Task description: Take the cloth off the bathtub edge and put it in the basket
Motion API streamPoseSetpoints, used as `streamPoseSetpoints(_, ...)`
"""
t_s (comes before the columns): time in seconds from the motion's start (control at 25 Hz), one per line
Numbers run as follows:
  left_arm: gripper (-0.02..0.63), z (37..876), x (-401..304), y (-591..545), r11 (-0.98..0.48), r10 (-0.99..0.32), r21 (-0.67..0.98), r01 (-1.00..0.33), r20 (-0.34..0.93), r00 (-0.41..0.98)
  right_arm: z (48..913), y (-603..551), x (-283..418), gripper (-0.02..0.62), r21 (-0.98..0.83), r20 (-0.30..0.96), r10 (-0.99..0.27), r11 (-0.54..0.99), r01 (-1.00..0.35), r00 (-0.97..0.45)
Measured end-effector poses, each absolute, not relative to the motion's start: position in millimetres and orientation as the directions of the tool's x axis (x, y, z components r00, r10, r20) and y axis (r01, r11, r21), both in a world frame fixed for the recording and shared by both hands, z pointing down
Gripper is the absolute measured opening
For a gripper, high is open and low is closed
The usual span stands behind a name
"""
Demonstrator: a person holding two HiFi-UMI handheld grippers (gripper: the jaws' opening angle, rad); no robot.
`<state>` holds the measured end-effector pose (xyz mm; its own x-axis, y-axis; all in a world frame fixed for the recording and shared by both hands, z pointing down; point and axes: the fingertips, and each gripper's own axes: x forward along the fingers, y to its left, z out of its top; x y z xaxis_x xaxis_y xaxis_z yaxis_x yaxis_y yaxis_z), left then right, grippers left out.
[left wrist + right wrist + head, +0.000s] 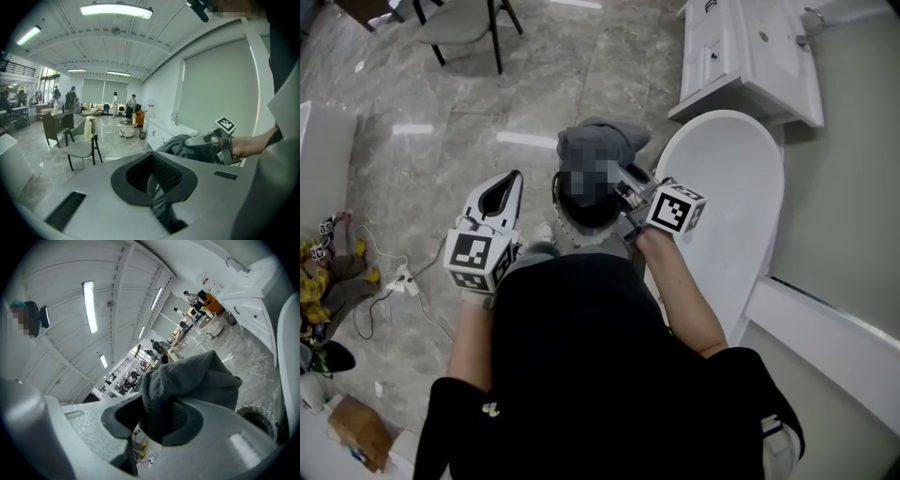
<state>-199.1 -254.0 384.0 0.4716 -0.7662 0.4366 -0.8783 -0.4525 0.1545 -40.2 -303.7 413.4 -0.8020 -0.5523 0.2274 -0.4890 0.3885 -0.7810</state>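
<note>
A grey cloth point(602, 142) hangs bunched from my right gripper point(628, 187), which is shut on it just left of the white bathtub point(741, 187). In the right gripper view the cloth point(192, 378) fills the space between the jaws and drapes over them. Below it sits the round dark basket point(581, 223), partly hidden by the cloth; its perforated rim point(260, 420) shows at the lower right of that view. My left gripper point(511, 187) is held beside the basket on the left, shut with nothing in it. From the left gripper view I see the cloth point(176, 143) and the right gripper point(206, 140).
A white vanity cabinet point(750, 56) stands behind the bathtub. A chair point(469, 23) is on the marble floor farther off. Cables and a power strip point(398, 279) lie at the left by some clutter point(319, 262), and a cardboard box point(356, 431) is at the lower left.
</note>
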Motion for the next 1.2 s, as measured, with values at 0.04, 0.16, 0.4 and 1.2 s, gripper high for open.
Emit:
streamPoseSetpoints(0.04,0.014,388,-190,-250,-0.457,-0.760,0.154,-0.876,0.444,0.474,422,-300,-29,0.110,-0.777,0.240,-0.558,0.380,-0.502,-0.794)
streamPoseSetpoints(0.16,0.014,403,-154,-232,-0.468,-0.738,0.153,-0.870,0.474,0.480,450,-284,16,0.110,-0.769,0.273,-0.570,0.354,-0.532,-0.775)
streamPoseSetpoints(0.4,0.014,426,-126,-203,-0.464,-0.709,0.157,-0.872,0.525,0.471,502,-267,56,0.110,-0.759,0.346,-0.558,0.306,-0.575,-0.754)
streamPoseSetpoints(1.2,0.014,519,-151,-135,-0.388,-0.615,0.205,-0.899,0.669,0.418,730,-238,54,0.114,-0.637,0.635,-0.413,0.199,-0.745,-0.653)
